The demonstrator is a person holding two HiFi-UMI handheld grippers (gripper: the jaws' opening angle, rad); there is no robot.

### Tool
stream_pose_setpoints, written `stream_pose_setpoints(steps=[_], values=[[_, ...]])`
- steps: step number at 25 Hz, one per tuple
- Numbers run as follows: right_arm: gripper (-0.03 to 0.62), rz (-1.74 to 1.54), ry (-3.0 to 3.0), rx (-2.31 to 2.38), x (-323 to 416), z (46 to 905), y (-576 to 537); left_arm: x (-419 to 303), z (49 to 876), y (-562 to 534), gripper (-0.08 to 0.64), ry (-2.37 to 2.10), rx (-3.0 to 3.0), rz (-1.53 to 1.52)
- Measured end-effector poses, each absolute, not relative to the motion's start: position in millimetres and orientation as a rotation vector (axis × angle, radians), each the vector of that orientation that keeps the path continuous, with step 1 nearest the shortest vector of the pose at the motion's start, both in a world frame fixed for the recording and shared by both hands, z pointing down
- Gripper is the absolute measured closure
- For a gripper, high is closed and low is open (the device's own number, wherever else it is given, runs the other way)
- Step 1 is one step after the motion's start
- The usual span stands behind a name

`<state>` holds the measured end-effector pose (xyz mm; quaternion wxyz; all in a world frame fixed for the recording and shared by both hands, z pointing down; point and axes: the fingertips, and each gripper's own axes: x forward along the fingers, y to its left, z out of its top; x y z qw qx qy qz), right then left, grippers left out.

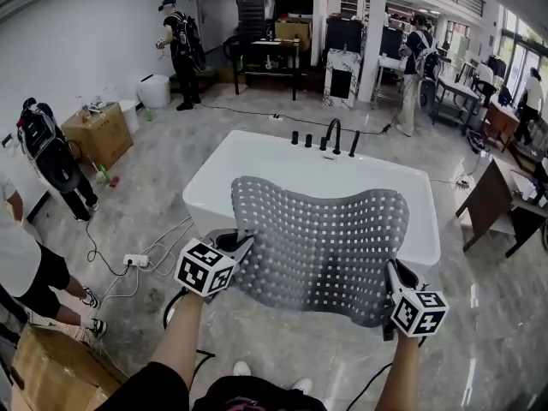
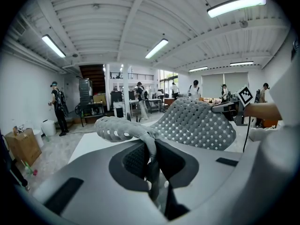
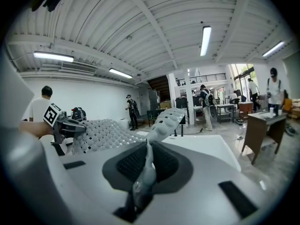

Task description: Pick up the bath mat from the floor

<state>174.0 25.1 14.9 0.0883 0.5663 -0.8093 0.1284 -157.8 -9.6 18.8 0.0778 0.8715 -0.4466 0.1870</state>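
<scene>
**Bath Mat Held Aloft Over Tub**

With both forearms stretched forward and apart, the left gripper [image 1: 241,245] and right gripper [image 1: 393,272] each have their jaws clamped on a near corner of the grey perforated bath mat [image 1: 321,242]. It sags between them above the near rim of the white bathtub [image 1: 257,148].

Ceiling tube lamps [image 2: 236,5] high above the left gripper [image 2: 152,156] flood the hall with bright, even light; shadows are faint. Fisheye distortion bends and blackens the corners; the gripper's near body is soft.
</scene>
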Motion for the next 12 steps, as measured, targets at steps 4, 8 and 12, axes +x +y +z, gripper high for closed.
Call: stream_pose_setpoints(steps=[4,8,12], values=[[0.543,0.374,-2.416,1.678,171.2,11.7,25.4,-159.6,17.6,-6.9,0.522,-1.342,2.609,0.558],[0.543,0.366,-2.418,1.679,171.8,10.0,24.4,-161.3,17.0,-6.8,0.522,-1.351,2.607,0.554],[0.543,0.368,-2.414,1.684,172.2,13.3,24.9,-162.9,19.8,-6.1,0.522,-1.351,2.609,0.549]])
